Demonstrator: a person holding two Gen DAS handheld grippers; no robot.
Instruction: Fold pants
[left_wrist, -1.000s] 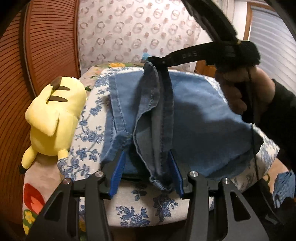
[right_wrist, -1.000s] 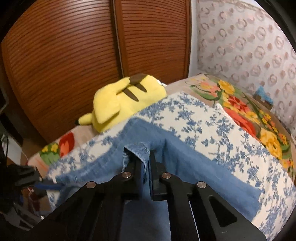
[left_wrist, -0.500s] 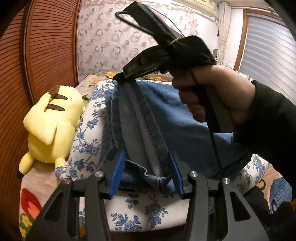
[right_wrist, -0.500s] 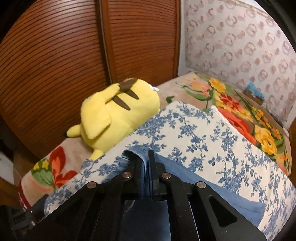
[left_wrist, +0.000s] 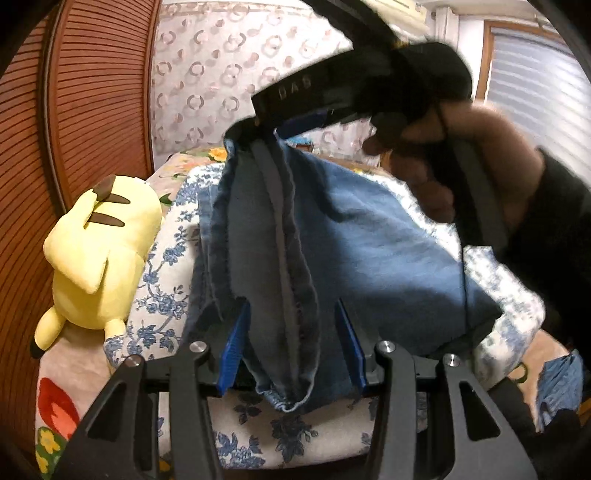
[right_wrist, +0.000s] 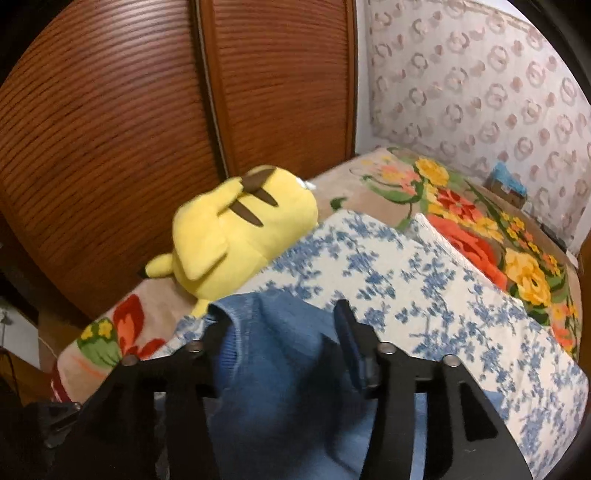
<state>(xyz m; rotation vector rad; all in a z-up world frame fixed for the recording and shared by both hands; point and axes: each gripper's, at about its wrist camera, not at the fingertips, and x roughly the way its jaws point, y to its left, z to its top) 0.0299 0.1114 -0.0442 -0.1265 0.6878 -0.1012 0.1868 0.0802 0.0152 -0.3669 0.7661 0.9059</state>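
Blue denim pants (left_wrist: 388, 251) lie on a blue-floral white cover (left_wrist: 162, 280) on the bed. A raised fold of denim (left_wrist: 273, 258) runs from between my left gripper's (left_wrist: 291, 347) open blue pads up to the right gripper (left_wrist: 266, 125), seen from outside in the left wrist view. In the right wrist view my right gripper (right_wrist: 280, 332) has its jaws spread wide, with denim (right_wrist: 288, 369) lying between and below them. Whether the cloth still hangs from a right finger is unclear.
A yellow plush toy (left_wrist: 99, 251) lies on the bed left of the pants, also in the right wrist view (right_wrist: 236, 236). A slatted wooden wardrobe (right_wrist: 147, 110) stands behind it. A flowered blanket (right_wrist: 480, 236) covers the bed's far side beside patterned wallpaper (right_wrist: 461, 92).
My right gripper has opened; it was shut on the denim edge before. It dropped lower over the pants. My left gripper stayed open around the fold.
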